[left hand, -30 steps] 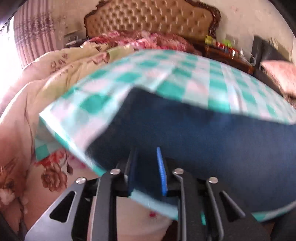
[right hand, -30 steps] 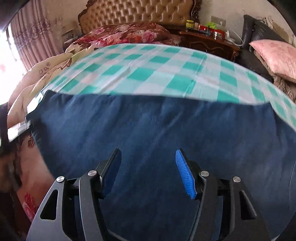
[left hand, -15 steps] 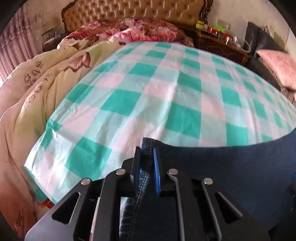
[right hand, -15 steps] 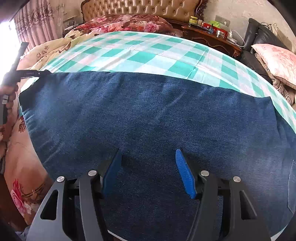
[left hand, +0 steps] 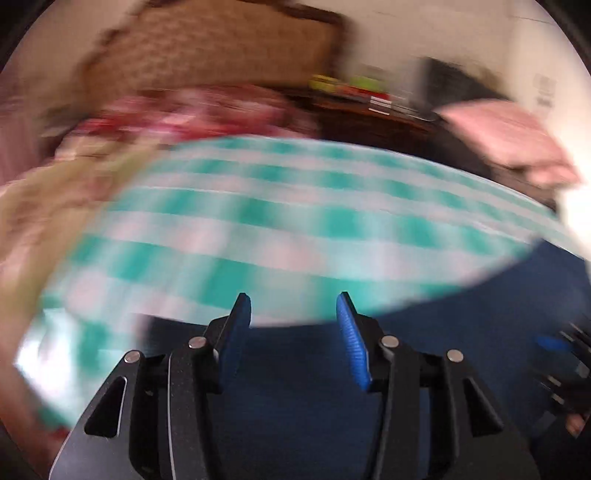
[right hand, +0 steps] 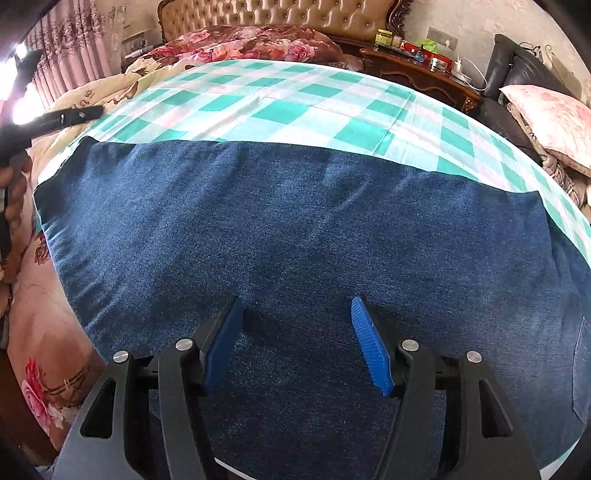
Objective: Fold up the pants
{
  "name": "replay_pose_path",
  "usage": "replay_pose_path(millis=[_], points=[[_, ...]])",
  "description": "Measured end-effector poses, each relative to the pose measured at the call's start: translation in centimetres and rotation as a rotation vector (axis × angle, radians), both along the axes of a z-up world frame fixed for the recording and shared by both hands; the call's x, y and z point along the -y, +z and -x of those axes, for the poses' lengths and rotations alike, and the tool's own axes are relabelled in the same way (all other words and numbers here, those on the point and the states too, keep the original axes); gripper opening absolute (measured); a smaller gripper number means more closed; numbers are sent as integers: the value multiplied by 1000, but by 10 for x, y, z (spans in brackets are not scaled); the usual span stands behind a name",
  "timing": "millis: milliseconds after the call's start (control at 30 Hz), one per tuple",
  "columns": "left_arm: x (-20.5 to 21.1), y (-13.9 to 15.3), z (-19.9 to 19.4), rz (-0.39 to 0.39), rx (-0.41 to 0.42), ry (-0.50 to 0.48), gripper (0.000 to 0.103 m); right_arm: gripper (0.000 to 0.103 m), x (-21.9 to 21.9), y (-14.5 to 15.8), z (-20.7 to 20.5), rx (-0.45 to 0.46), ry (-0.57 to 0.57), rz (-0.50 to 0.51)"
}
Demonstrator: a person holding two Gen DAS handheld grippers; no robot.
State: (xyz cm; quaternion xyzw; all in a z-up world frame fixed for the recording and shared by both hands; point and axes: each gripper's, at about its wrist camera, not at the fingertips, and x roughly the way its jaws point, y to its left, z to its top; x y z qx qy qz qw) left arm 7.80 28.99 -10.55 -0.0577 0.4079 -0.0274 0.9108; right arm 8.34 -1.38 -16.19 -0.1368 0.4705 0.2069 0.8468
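Observation:
Dark blue denim pants (right hand: 295,229) lie flat across the near part of the bed, on a green and white checked sheet (right hand: 280,99). My right gripper (right hand: 297,314) is open and empty, just above the middle of the pants. My left gripper (left hand: 293,310) is open and empty over the pants (left hand: 303,373) near their far edge; its view is heavily blurred. The left gripper also shows at the far left of the right wrist view (right hand: 74,114), beside the pants' left end. The right gripper shows at the right edge of the left wrist view (left hand: 561,354).
A tufted headboard (right hand: 280,14) and floral quilts (right hand: 251,40) stand at the far end. A dark wooden nightstand (right hand: 417,70) with small bottles is at the back right. A pink pillow (right hand: 550,118) rests on a black seat at the right. Curtains (right hand: 74,55) hang left.
My left gripper has let go of the pants' edge and opened, and it is moving fast. The pants now lie flat. My right gripper stays open over them.

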Motion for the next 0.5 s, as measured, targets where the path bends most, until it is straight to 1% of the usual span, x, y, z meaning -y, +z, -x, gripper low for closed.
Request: replay_pose_path(millis=[33,67,100,133,167,200,233,267,300,367,400,433,467,500], points=[[10,-7,-2,8,-17,-42,46,61,0,0,0,1,0,0],[20,-15,-5,-5,-39,-70,44,61,0,0,0,0,0,0],[27,-28,-9,-44,-71,-81,44,61,-1,0,0,0,1,1],[28,-35,-11,-62,-92,-76,43,61,-1,0,0,0,2,2],[25,-44,-14,-84,-117,-48,43,61,-1,0,0,0,3,2],[19,-49,-14,-97,-123,-20,40,61,-1,0,1,0,5,2],[7,-49,-11,-79,-95,1,32,61,-1,1,1,1,7,2],[-2,-49,-10,-60,-95,23,26,61,-1,0,1,2,7,2],[-10,-48,-9,-55,-99,53,26,61,-1,0,1,2,6,2],[-22,-42,-4,-66,-90,124,31,61,-1,0,1,2,6,1],[-27,-37,-2,-49,-75,119,31,61,-1,0,2,3,8,0],[-30,-35,2,-51,-66,111,33,61,-1,0,2,5,8,1],[-33,-35,5,-96,-82,125,35,61,-1,0,2,5,8,1],[-43,-43,5,-172,-129,175,35,61,-1,0,2,3,8,2]])
